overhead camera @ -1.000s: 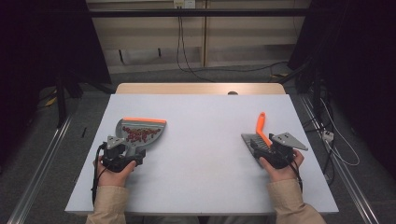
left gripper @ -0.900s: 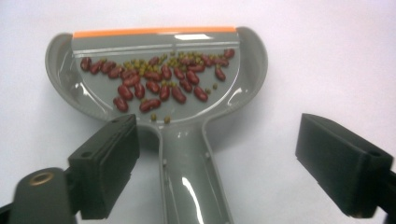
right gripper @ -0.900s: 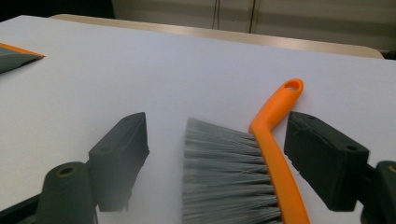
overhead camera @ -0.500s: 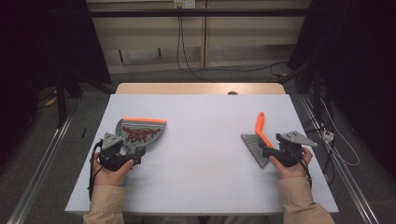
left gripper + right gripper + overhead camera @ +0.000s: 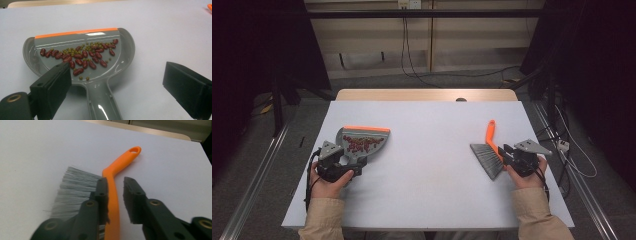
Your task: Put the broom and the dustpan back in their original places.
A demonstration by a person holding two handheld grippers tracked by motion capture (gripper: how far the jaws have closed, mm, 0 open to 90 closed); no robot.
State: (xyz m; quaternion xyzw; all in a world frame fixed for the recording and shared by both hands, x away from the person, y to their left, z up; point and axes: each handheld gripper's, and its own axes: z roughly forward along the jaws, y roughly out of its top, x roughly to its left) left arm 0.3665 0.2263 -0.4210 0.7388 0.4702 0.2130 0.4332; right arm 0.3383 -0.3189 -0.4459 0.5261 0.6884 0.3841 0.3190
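— Change: right gripper [image 5: 115,182] jaws just closed, pinching brush [image 5: 75,187] at table's [image 5: 427,125] right.
— Meaning?
— Brush probably secured. Left gripper [image 5: 117,67] spread wide, straddling bean-filled dustpan [image 5: 127,45], ungripped.

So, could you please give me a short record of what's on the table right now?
Surface: white table
Dustpan: grey with an orange lip, flat on the left side
Contents: red beans and small green ones in the pan
Brush: grey bristles, orange handle, lying on the right side
Left tongs: open, just opened wider, astride the dustpan's handle
Right tongs: just closed on the brush's orange back
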